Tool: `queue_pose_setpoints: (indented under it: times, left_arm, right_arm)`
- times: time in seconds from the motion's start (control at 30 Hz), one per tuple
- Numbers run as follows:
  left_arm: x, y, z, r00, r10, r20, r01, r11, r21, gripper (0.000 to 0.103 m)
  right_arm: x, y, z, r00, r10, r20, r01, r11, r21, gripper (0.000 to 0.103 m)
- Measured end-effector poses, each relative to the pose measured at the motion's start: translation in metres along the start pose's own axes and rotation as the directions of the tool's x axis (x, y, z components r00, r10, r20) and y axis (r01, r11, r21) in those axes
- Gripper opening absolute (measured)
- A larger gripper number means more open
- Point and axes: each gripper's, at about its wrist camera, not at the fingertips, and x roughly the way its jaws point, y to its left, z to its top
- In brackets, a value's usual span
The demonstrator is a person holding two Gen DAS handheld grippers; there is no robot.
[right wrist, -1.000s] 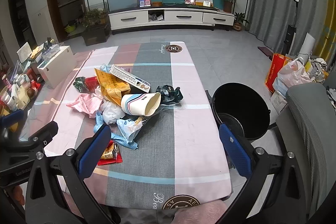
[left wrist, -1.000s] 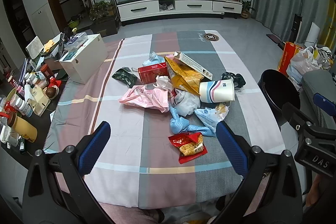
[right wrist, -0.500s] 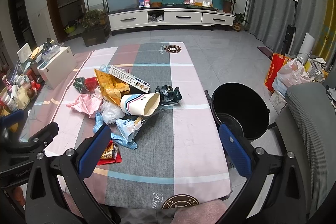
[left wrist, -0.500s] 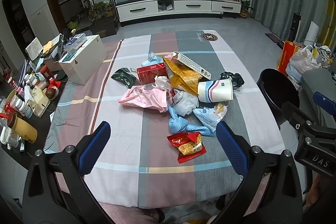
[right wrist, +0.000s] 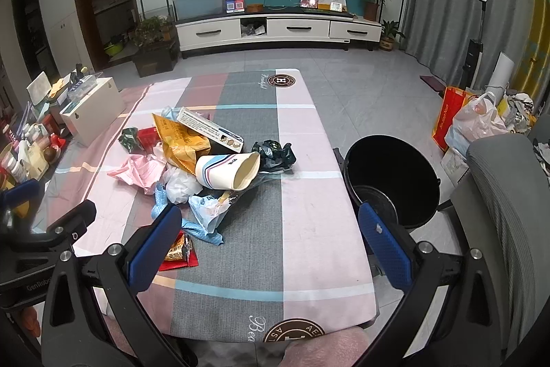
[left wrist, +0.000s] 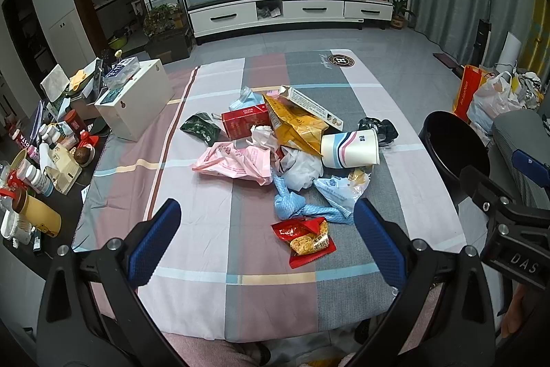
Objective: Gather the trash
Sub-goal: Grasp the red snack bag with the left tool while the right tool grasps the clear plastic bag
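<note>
— What have you got on the left?

— My left gripper [left wrist: 266, 243] is spread wide and holding nothing. Just ahead of the fingers, nearer the right one, lies a red snack wrapper [left wrist: 304, 239]. Beyond it is the heap: a blue cloth [left wrist: 292, 205], a pink bag [left wrist: 237, 160], a yellow bag [left wrist: 295, 129] and a paper cup [left wrist: 350, 148] on its side, all on the checked tablecloth [left wrist: 206, 229].

— And the right?

— My right gripper [right wrist: 270, 246] is just as wide apart, also empty. The same heap sits ahead of its left finger, the cup [right wrist: 227, 171] with its mouth turned my way. The black bin [right wrist: 392, 174] stands on the floor past the table edge, just beyond my right fingertip [right wrist: 381, 239].
</note>
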Motion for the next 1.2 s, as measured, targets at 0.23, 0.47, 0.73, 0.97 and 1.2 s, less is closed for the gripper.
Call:
queue_pose_setpoints:
  times: [0.23,0.47,0.73,0.97,1.2]
  left_arm:
    - [0.002,-0.001,0.0,1.0,-0.003,-0.004,0.004,1.0,0.003,0.1]
    - [0.015,0.014,0.0,0.997,-0.066,-0.029,0.064,0.996,-0.066,0.1]
    - [0.073,0.035,-0.021,0.961,-0.261,-0.093,0.239,0.95,-0.201,0.1]
    - [0.129,0.012,-0.06,0.922,-0.363,-0.134,0.343,0.927,-0.153,0.099]
    - [0.157,-0.006,-0.082,0.927,-0.356,-0.118,0.35,0.934,-0.07,0.069]
  right_arm:
    - [0.001,0.0,-0.001,1.0,0.002,0.0,-0.002,1.0,0.003,0.1]
    - [0.011,-0.013,-0.005,0.997,0.073,-0.015,-0.072,0.996,0.043,0.1]
    - [0.049,-0.032,-0.027,0.962,0.269,-0.054,-0.26,0.956,0.137,0.1]
    - [0.092,-0.033,-0.048,0.931,0.353,-0.094,-0.338,0.929,0.149,0.1]
    - [0.128,-0.01,-0.043,0.882,0.455,-0.123,-0.448,0.89,0.087,0.1]
